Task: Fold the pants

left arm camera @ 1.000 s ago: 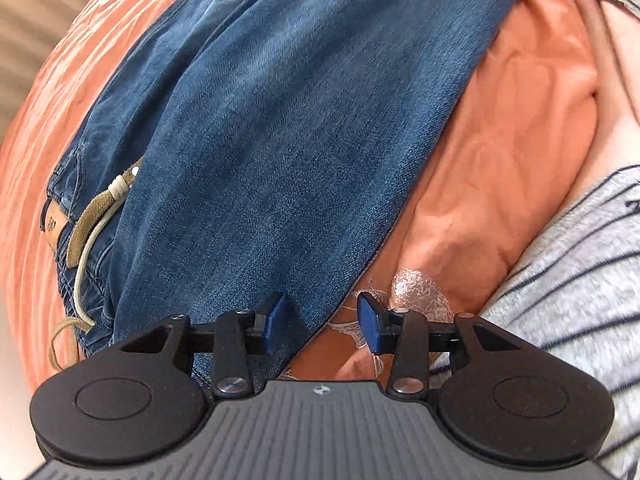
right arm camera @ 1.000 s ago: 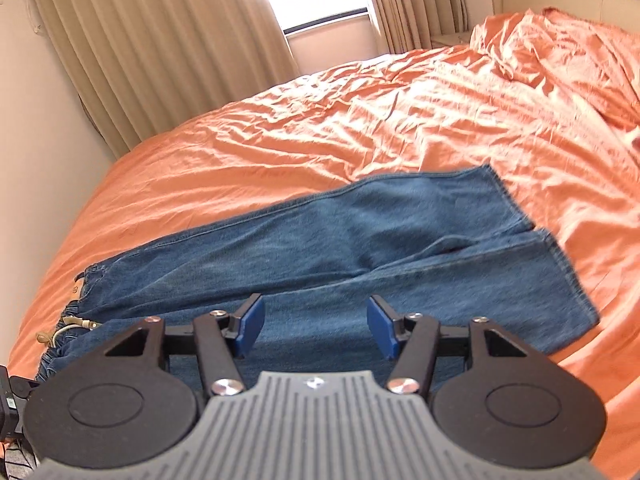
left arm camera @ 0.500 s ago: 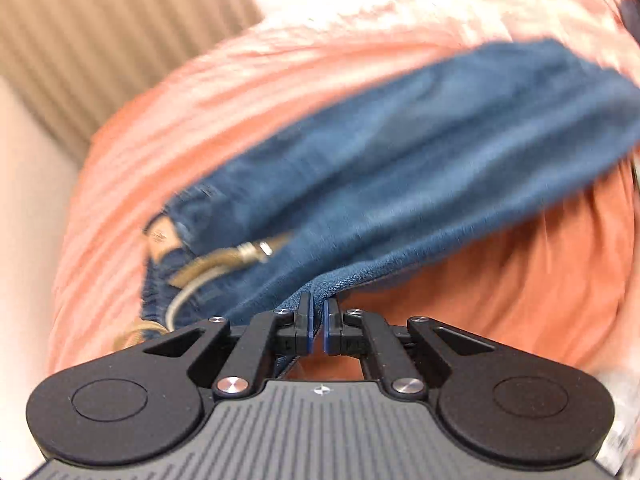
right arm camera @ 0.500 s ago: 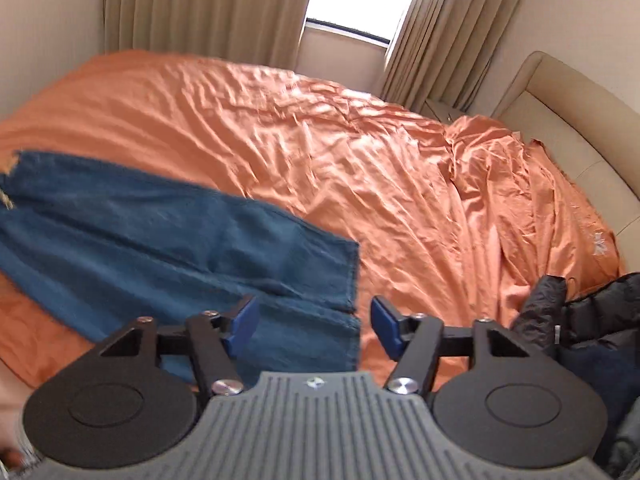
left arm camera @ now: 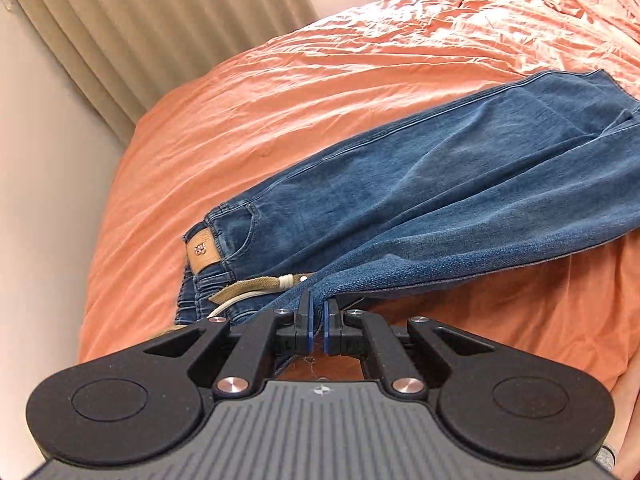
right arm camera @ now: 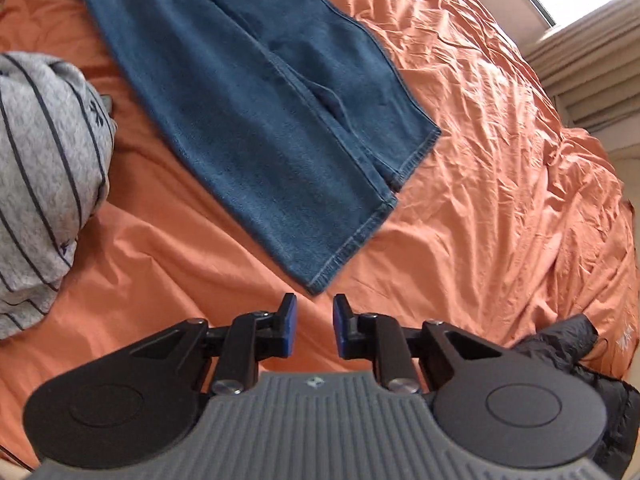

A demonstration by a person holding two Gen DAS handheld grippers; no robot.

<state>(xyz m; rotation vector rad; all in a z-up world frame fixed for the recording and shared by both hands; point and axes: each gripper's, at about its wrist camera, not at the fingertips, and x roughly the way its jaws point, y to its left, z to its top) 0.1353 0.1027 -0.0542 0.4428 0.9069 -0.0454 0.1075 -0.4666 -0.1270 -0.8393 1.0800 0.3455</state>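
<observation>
Blue jeans (left arm camera: 440,192) lie lengthwise on the orange bed sheet (left arm camera: 320,72), waistband with tan patch and drawstring (left arm camera: 256,286) at the near left, legs running right. My left gripper (left arm camera: 316,308) is shut on the near edge of the jeans close to the waistband and lifts it a little. In the right wrist view the leg hems (right arm camera: 352,236) lie one leg over the other. My right gripper (right arm camera: 314,312) is open and empty, just short of the near hem corner, above the sheet (right arm camera: 480,160).
A grey striped garment (right arm camera: 44,128) lies left of the legs. A black puffy jacket (right arm camera: 580,356) sits at the right edge. Curtains (left arm camera: 140,32) and a wall (left arm camera: 36,200) bound the bed on the left. The sheet bunches up far right.
My left gripper closed on the jeans' near edge and raised it. My right gripper swung from the middle of the jeans to the leg hems and narrowed its opening.
</observation>
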